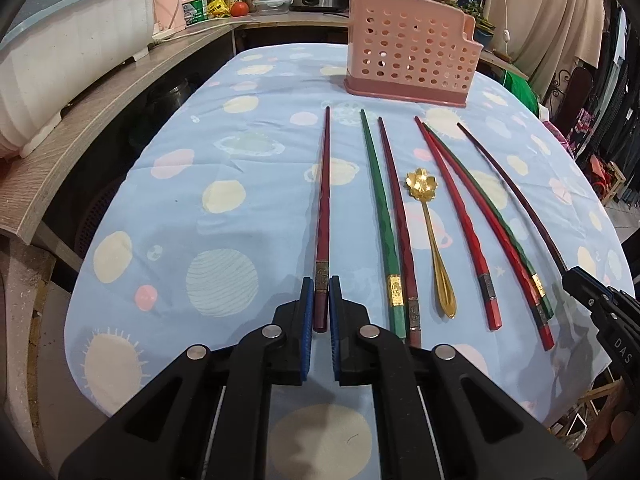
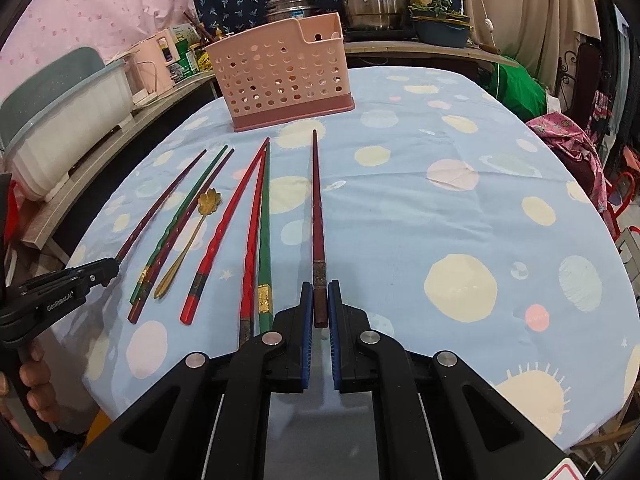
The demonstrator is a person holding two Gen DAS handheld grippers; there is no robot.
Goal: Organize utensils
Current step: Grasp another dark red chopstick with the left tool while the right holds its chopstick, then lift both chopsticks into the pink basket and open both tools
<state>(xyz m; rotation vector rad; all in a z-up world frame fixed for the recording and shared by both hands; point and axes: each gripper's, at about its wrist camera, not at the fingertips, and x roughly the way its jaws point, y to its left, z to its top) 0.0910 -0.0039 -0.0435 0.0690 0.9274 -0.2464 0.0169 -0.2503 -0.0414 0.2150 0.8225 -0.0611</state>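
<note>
Several red, green and dark maroon chopsticks and a gold flower-bowl spoon lie side by side on the blue spotted tablecloth. A pink perforated utensil holder stands at the far side; it also shows in the right wrist view. My left gripper is shut on the thick end of the leftmost maroon chopstick. My right gripper is shut on the thick end of the rightmost maroon chopstick. Both chopsticks still rest along the cloth, tips pointing at the holder.
A wooden counter with a white dish rack, pots and bottles runs along the left and back. Clothes and a green bag sit beyond the table's right edge. The right gripper's body shows at the left wrist view's edge.
</note>
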